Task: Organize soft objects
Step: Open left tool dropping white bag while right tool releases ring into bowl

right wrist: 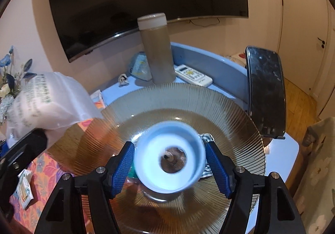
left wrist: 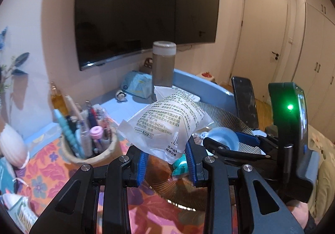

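The left hand-held gripper (left wrist: 166, 159) angles downward over the ribbed glass plate (right wrist: 188, 99), its narrow jaws clamped on a printed translucent pouch (left wrist: 167, 125) held up above the plate's edge. The right hand-held gripper (right wrist: 169, 168), also tilted down, straddles a pale blue cup (right wrist: 169, 156) over the plate; whether its pads press the cup is unclear.

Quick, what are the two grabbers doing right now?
Left gripper: closed on the white printed packet.
Right gripper: around the blue cup; whether its pads grip it cannot be told.
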